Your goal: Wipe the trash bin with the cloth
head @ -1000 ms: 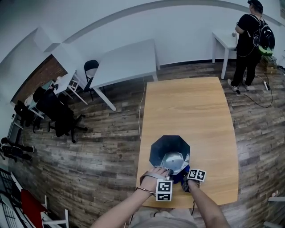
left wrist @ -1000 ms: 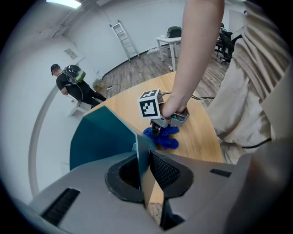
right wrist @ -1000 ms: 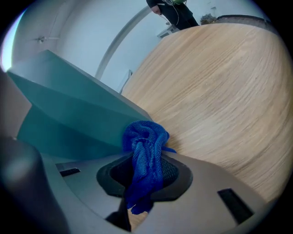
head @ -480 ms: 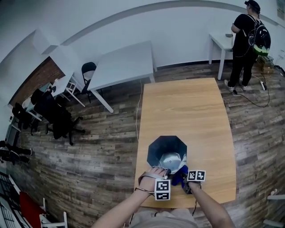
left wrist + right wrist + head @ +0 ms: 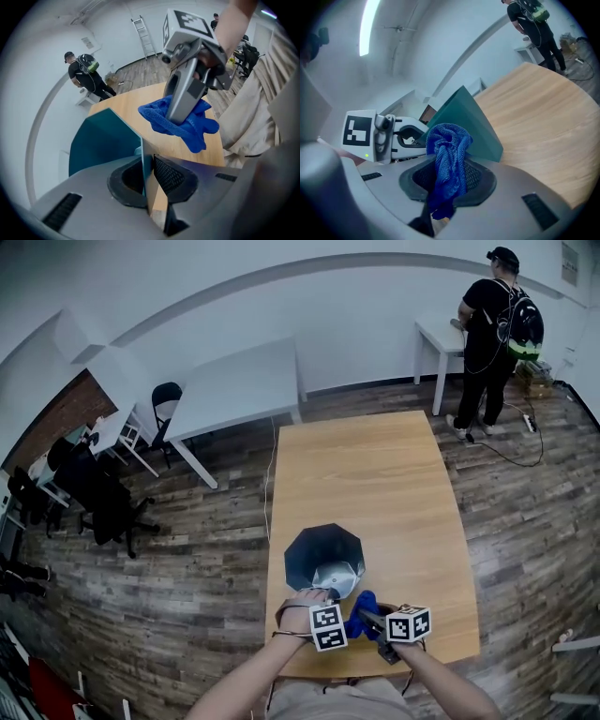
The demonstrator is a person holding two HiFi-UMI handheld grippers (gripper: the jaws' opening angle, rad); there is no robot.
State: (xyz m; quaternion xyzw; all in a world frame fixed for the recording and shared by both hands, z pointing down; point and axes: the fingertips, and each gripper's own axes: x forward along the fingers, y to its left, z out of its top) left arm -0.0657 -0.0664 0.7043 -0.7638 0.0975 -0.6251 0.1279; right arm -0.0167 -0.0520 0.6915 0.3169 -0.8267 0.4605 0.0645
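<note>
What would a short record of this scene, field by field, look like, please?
bin: dark octagonal trash bin, upright on the wooden table, near its front edge
left tool: shut on the bin's near wall
right tool: shut on the blue cloth
cloth position: bunched, held just outside the bin, clear of its wall
background: a person stands at a white table by the far wall

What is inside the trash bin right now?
In the trash bin, only dark walls and a shiny base show; the cloth is outside. The left gripper hides the near wall.

Nubby cloth (image 5: 447,154) — matt wooden table (image 5: 375,474)
</note>
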